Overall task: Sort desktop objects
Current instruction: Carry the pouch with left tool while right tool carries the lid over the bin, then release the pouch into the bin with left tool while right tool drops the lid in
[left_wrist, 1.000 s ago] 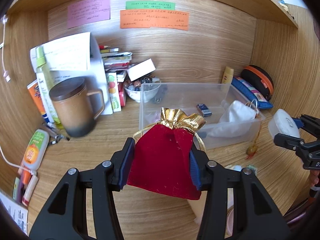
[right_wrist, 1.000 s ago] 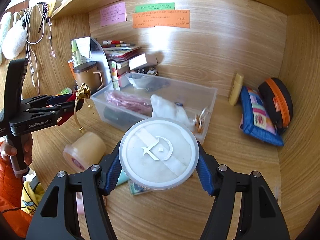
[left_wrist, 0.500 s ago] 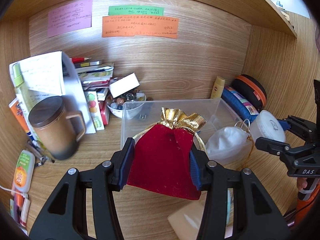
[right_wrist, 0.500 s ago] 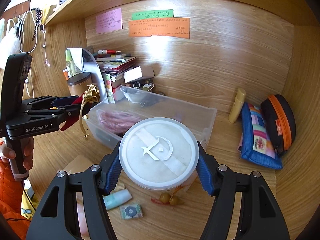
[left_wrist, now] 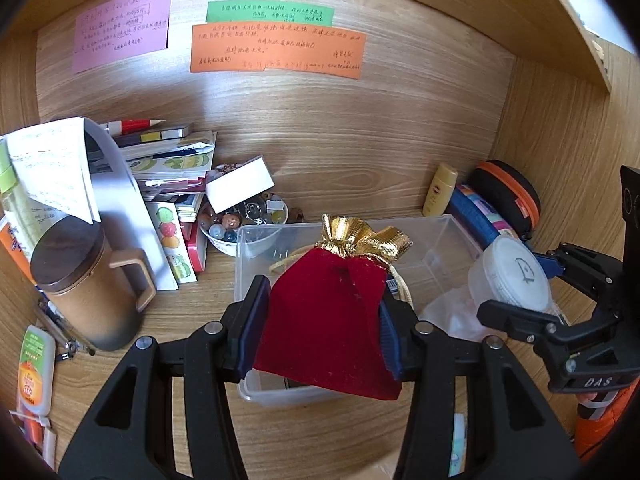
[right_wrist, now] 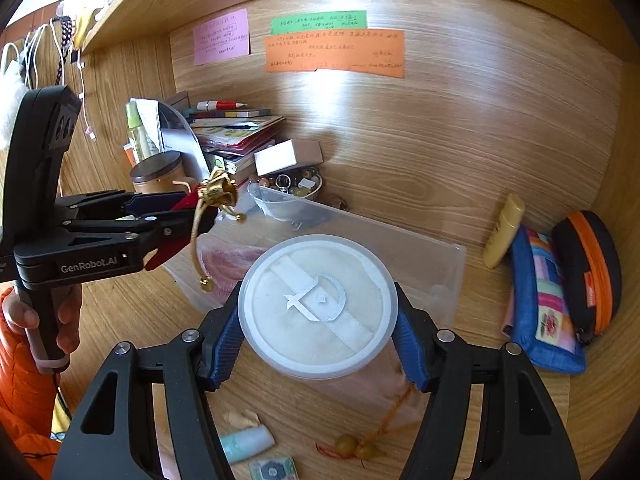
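Observation:
A red velvet pouch (left_wrist: 320, 280) with a gold top is clamped between the blue pads of my left gripper (left_wrist: 322, 328), which is shut on it. The pouch hangs over the front part of a clear plastic bin (left_wrist: 440, 232). My right gripper (right_wrist: 318, 344) is shut on a round white lidded container (right_wrist: 318, 300), held above the bin's (right_wrist: 420, 256) near edge. From the left wrist view that container (left_wrist: 514, 276) sits at the right, in the right gripper (left_wrist: 524, 288). The right wrist view has the left gripper (right_wrist: 188, 216) and the pouch's gold top (right_wrist: 218, 190) at the left.
A brown lidded mug (left_wrist: 80, 280), stacked books (left_wrist: 168, 152) and a bowl of beads (left_wrist: 244, 220) crowd the back left. A yellow tube (right_wrist: 502, 236), blue pouch (right_wrist: 540, 300) and black-orange case (right_wrist: 588, 268) lie at the right. A mint tube (right_wrist: 248, 440) and gourd charm (right_wrist: 356, 446) lie in front.
Both grippers have carried their loads forward and rightward toward the bin. The pouch now hangs over the bin, and the container is nearer its front edge. Both grips are unchanged.

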### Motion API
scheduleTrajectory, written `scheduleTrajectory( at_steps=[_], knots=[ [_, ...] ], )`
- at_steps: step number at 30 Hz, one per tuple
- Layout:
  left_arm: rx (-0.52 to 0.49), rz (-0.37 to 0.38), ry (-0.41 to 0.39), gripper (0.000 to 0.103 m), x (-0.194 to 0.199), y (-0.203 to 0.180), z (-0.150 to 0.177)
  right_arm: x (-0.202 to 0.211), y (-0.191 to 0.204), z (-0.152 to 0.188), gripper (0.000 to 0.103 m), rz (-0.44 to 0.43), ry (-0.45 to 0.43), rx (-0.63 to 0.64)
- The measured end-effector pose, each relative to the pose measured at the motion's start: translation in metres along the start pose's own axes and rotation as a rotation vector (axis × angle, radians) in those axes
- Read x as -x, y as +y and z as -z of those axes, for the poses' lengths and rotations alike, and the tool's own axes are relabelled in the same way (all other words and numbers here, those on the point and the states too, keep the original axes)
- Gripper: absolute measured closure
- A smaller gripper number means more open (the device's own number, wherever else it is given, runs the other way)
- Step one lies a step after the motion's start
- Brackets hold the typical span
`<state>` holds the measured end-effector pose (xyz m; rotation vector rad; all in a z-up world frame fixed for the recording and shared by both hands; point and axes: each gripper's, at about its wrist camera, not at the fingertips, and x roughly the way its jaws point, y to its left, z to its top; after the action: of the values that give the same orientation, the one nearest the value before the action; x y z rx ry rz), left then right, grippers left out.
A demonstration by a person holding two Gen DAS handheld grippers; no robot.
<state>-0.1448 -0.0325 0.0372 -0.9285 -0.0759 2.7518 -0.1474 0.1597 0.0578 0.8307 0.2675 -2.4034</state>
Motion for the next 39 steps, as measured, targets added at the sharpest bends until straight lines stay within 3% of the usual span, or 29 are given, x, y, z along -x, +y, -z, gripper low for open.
scheduleTrajectory(
  at_steps=[16,27,39],
  knots=[
    [-0.002,0.002,0.093,0.053,-0.048,0.011,-0.002,-0.049,0.005,-0.008,0.041,-0.025,0.082,0.029],
    [-0.027,-0.008,0.148,0.048,-0.071,0.009,0.006,-0.076,-0.003,0.001,0.041,-0.035,0.149,-0.001],
    [-0.104,-0.053,0.155,0.033,-0.075,-0.006,0.011,-0.083,-0.003,0.002,0.040,-0.033,0.166,0.007]
  ],
)
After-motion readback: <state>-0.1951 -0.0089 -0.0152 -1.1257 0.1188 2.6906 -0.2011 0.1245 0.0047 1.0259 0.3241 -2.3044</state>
